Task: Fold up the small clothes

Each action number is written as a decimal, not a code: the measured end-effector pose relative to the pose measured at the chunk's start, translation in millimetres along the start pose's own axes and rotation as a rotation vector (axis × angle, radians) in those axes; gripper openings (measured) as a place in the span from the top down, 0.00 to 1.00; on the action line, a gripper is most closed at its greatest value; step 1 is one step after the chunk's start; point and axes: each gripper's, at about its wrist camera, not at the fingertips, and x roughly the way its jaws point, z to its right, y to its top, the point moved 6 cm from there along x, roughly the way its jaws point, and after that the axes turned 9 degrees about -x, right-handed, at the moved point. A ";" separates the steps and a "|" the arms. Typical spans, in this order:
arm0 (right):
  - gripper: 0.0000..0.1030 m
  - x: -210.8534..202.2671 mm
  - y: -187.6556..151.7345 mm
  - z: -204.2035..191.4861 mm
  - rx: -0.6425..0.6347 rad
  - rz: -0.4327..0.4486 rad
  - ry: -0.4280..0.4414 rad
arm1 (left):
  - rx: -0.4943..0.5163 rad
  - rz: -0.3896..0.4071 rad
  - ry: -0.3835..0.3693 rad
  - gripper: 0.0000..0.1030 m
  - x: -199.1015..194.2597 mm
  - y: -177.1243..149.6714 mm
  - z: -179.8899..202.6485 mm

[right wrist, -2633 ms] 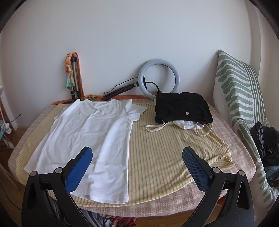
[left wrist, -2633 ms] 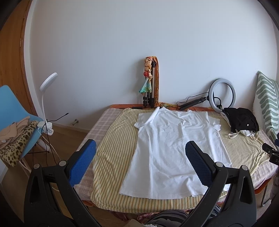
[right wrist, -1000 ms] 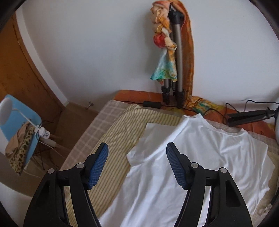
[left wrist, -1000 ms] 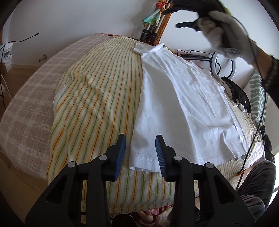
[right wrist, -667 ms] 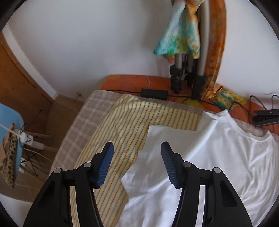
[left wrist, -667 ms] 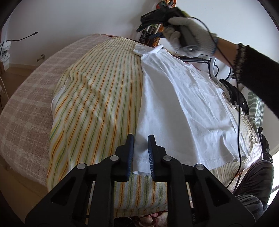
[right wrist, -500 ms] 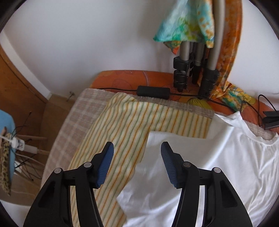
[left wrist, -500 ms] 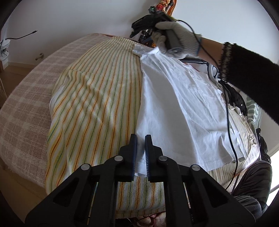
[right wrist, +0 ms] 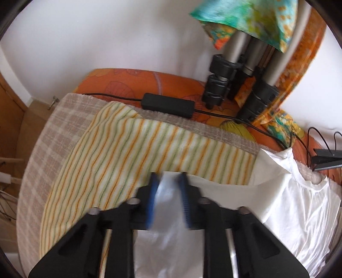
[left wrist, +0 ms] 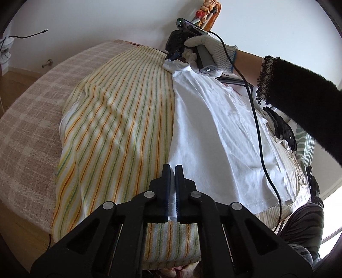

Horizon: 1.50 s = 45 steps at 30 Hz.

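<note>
**Two claws take one long side of the white T-shirt**

The white T-shirt lies flat on a striped towel, which is spread over a checked cover on the bed. The towel probably serves to give a clean and even place for folding.

The left claw is pressed together on the hem corner of the T-shirt; a thin strip of white cloth shows between its two blue pads. It holds the near end of the shirt's edge, at the side of the bare towel.

The right claw is at the far end of the same edge, at the sleeve. White cloth lies between its blue pads, with a gap between them. This view is blurred by motion, so I cannot say for sure if it already grips; it seems not fully pressed together. In the left wrist view the gloved right hand holds this claw over the bunched sleeve.

I judge that the two ends of one edge are taken so that this whole side can be lifted and laid over the middle as the first lengthwise fold. If the sleeve is not held firmly, that end may slip and the fold will be crooked.

No box or basket is in view. A folded tripod with a colourful scarf stands at the wall, and a black adapter lies in front of it.
</note>
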 end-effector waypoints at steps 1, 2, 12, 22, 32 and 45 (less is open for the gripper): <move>0.96 -2.0 0.4 2.2 0.004 0.001 0.006 | -0.004 0.003 0.000 0.99 -1.0 1.0 -0.2; 0.97 -5.7 0.6 4.2 0.003 0.002 0.009 | -0.007 0.009 -0.003 0.99 -2.4 2.6 -0.2; 0.98 -59.8 20.4 8.2 -0.003 0.123 0.154 | 0.023 0.052 0.040 0.95 -24.3 1.7 1.6; 0.98 -44.7 14.8 2.7 -0.018 0.114 0.186 | 0.074 0.027 0.149 0.87 -9.0 -8.6 5.5; 0.98 -71.4 19.1 17.5 -0.039 0.170 0.278 | -0.041 0.082 -0.022 1.00 -39.4 8.8 13.4; 0.98 -104.0 3.2 77.4 0.017 0.208 0.323 | 0.160 0.017 -0.081 1.00 -19.7 -11.7 100.8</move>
